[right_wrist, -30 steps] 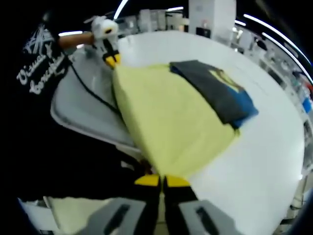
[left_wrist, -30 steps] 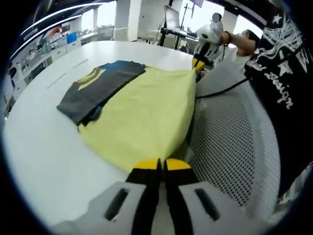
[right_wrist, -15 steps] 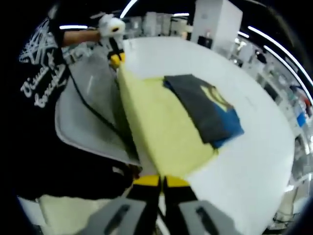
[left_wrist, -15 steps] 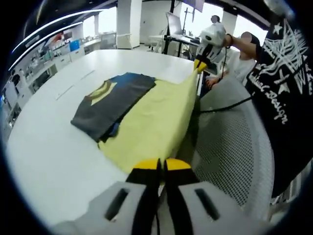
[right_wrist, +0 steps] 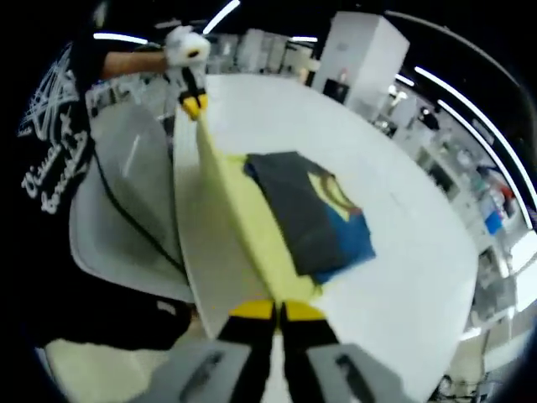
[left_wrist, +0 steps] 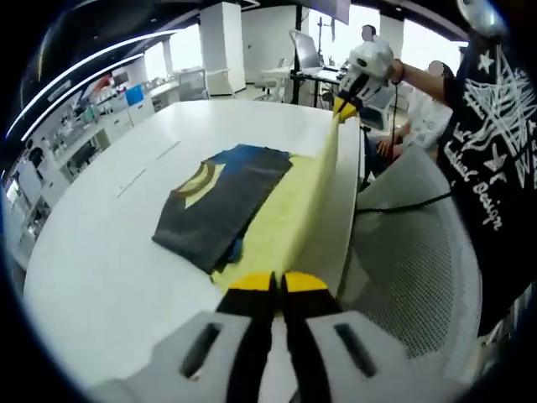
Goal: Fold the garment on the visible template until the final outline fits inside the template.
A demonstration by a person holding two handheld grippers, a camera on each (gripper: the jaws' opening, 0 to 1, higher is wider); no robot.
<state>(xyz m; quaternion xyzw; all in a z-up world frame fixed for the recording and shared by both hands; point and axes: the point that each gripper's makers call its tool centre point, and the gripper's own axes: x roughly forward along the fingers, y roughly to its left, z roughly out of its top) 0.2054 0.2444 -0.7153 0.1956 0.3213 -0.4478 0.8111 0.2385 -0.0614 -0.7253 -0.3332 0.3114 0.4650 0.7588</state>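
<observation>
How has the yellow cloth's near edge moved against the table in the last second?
Yes. The yellow cloth, pinched by both grippers, has lifted off the white table edge and swung toward the dark folded part.

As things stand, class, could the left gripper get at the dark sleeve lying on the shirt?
Probably not yet: the left gripper is shut on the yellow shirt hem. Nothing blocks the sleeve ahead; it must let go first.

Open-plan lab or tech workspace

A large white round tabletop (left_wrist: 101, 252) sits under ceiling strip lights (right_wrist: 457, 92), with equipment-laden benches (left_wrist: 92, 117) along the wall, white columns (left_wrist: 225, 34), a monitor (left_wrist: 304, 50) on a stand, and a grey mesh chair (left_wrist: 403, 243).
</observation>
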